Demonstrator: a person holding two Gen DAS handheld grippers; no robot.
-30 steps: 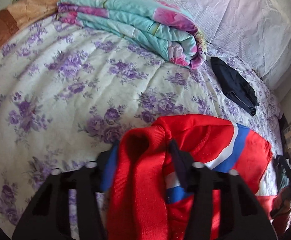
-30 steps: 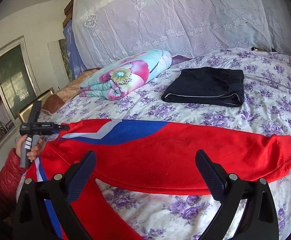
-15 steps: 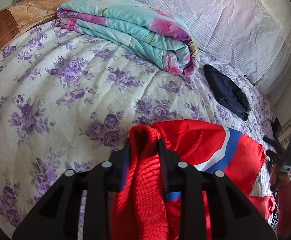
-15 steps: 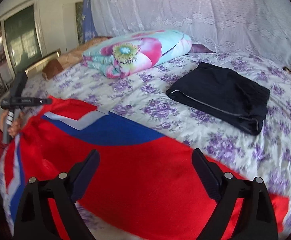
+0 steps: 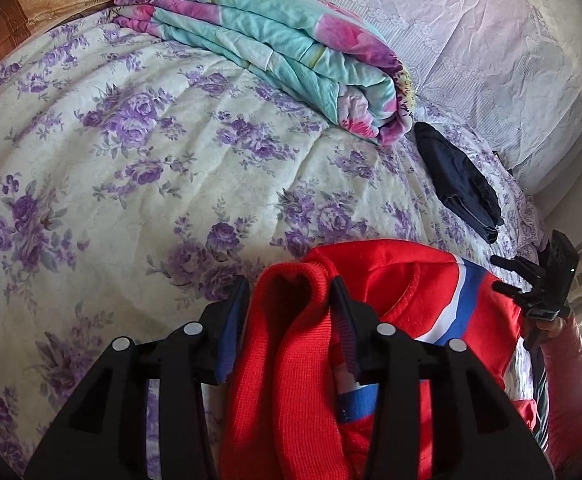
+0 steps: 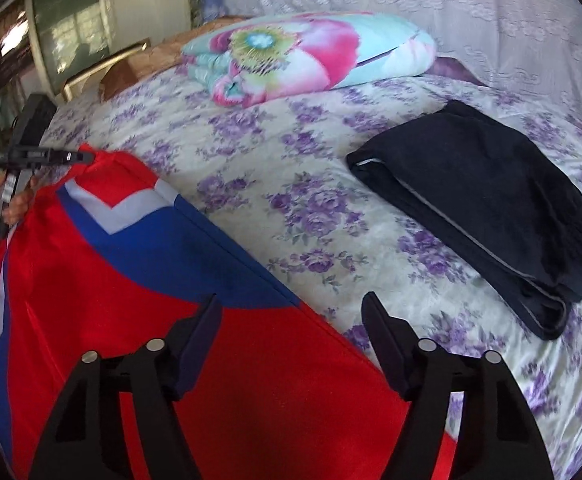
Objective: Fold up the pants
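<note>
Red pants (image 5: 411, 280) with blue and white stripes lie on the flowered bedspread (image 5: 131, 160). My left gripper (image 5: 289, 292) is shut on their red ribbed band, which stands bunched between the pads; the jaws are opening slightly. In the right wrist view the pants (image 6: 111, 300) stretch from lower right to the left gripper (image 6: 43, 156) at far left. My right gripper (image 6: 291, 316) hovers over the leg's upper edge near the blue panel. Its jaws are closing, with cloth below them and nothing pinched. The right gripper (image 5: 531, 280) also shows at the right edge of the left view.
A folded dark garment (image 6: 483, 200) lies on the bed to the right of the pants. A folded turquoise and pink quilt (image 6: 311, 52) sits at the head of the bed, with a white lace curtain (image 6: 451, 8) behind. A window (image 6: 63, 28) is at the left.
My right gripper has slid along the pant leg toward the blue and white panel, and its jaws have narrowed. The left jaws squeezed the band tighter, then widened a little.
</note>
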